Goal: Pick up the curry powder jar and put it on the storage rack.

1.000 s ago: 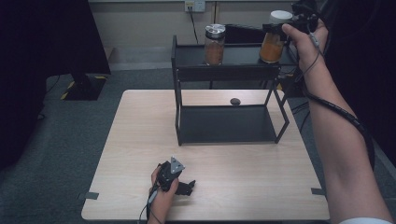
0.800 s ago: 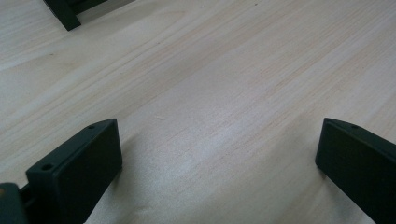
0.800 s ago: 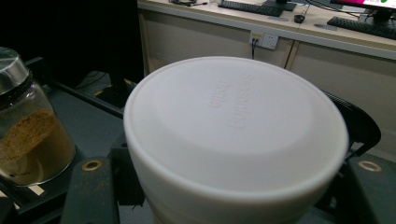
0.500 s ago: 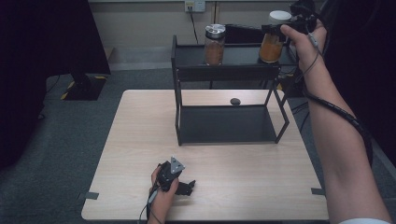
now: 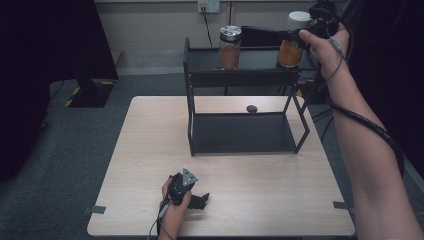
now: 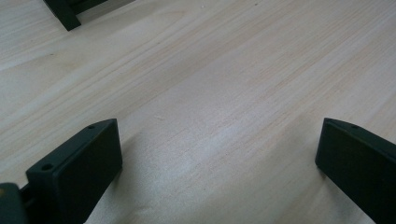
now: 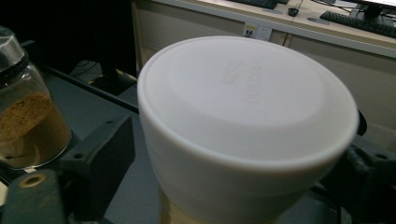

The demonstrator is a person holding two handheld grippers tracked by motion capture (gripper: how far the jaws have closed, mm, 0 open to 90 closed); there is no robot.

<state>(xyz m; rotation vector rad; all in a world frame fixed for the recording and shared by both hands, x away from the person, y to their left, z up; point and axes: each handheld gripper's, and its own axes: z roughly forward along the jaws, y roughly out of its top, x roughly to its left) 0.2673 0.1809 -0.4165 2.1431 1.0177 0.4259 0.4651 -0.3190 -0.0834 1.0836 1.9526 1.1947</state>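
The white-lidded jar of orange powder (image 5: 294, 41) stood on the top shelf of the black metal two-tier rack (image 5: 245, 80), at its right end, exactly where it stood a second earlier. The right gripper (image 5: 309, 31) was up there with it, one black jaw either side of the jar just below the white lid (image 7: 247, 107). In the right gripper view the left jaw stood slightly off the jar's side, and I could not tell whether the jaws were pressing on it. Beyond the left jaw sat the silver-capped glass jar of brown powder (image 7: 28, 116), well apart from the first jar on the same shelf. The right hand (image 5: 327, 47) had hardly shifted since the earlier frames.

Down at the near edge, the left gripper (image 5: 196, 200) rested on the pale wooden table (image 5: 150, 150), the left hand (image 5: 175, 212) wrapped around it, in the same spot as before. Its jaws were spread wide, bare wood grain between them. A small dark round object (image 5: 252, 108) lay on the table behind the rack's lower shelf, unmoved.
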